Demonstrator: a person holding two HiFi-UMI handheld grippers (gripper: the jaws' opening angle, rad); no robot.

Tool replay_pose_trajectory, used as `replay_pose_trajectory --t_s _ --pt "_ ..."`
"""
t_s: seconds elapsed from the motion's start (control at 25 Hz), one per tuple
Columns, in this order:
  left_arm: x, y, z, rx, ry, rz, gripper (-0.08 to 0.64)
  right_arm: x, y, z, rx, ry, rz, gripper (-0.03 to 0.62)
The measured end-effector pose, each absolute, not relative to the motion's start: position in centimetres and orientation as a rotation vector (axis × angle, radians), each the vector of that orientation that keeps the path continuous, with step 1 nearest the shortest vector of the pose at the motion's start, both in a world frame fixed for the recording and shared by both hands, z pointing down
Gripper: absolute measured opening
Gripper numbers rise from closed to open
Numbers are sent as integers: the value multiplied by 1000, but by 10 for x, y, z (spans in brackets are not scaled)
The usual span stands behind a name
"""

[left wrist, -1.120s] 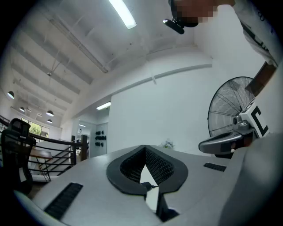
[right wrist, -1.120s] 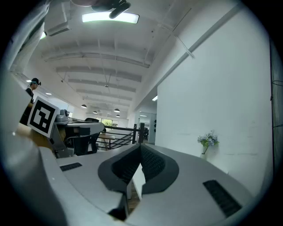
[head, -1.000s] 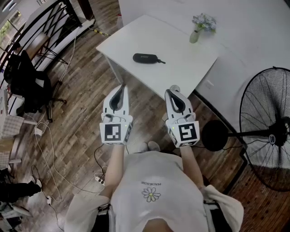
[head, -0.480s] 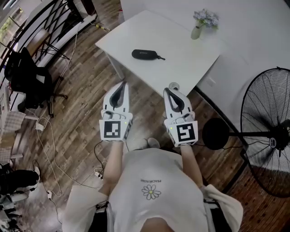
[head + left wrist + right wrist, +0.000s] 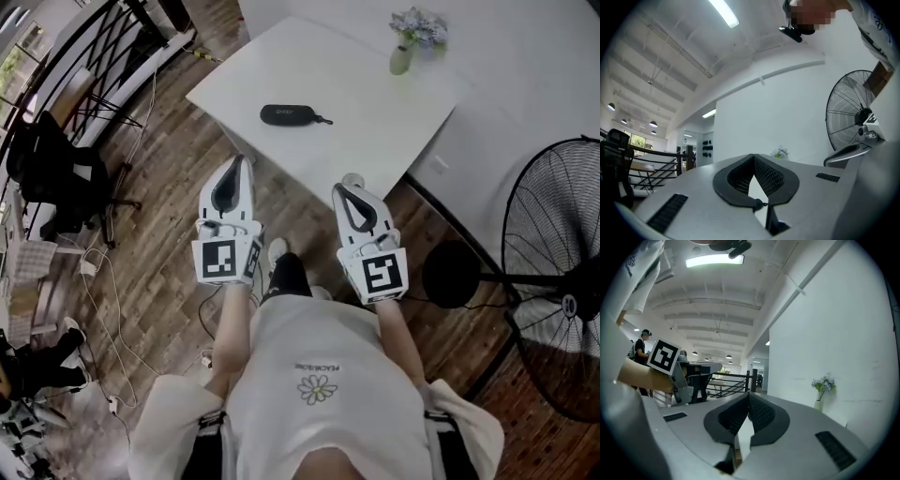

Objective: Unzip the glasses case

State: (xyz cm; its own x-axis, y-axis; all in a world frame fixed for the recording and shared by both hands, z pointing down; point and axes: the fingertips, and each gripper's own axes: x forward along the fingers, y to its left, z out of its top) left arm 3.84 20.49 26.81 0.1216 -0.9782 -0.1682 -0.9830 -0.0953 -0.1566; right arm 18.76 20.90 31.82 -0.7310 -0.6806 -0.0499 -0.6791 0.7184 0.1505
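A black zipped glasses case [image 5: 288, 114] lies on the white table [image 5: 375, 112], with its zip pull pointing right. My left gripper [image 5: 234, 161] hangs over the wooden floor just short of the table's near edge, shut with nothing in it. My right gripper [image 5: 349, 183] is level with it at the table's near corner, also shut and holding nothing. Both point towards the table, a good way short of the case. In the left gripper view the jaws [image 5: 753, 155] meet at their tips; the right gripper view shows its jaws [image 5: 748, 394] the same. The case is hidden in both gripper views.
A small vase of flowers [image 5: 409, 42] stands at the table's far side, also seen as flowers [image 5: 822, 383]. A large standing fan [image 5: 553, 272] is at the right. A black office chair [image 5: 56, 173] and cables [image 5: 103, 309] lie on the floor at the left.
Both grippers have moved nearer to the table, the left one drifting left in the picture. The person has stepped forward; a foot now shows between the arms. Both stay shut.
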Motion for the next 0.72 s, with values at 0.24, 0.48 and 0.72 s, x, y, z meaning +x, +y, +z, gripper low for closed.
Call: replay_pose_trajectory --t_s 0.24,0.48,0.72 --pt "33 154 279 -2240 1827 55 15 165 164 320 1146 -2994 -140 8" --pt "-24 91 275 -2300 1776 143 15 111 94 308 1240 -2917 -198 8" --pt "-84 1 277 -2373 1692 184 15 69 0 305 1377 -2816 -151 8"
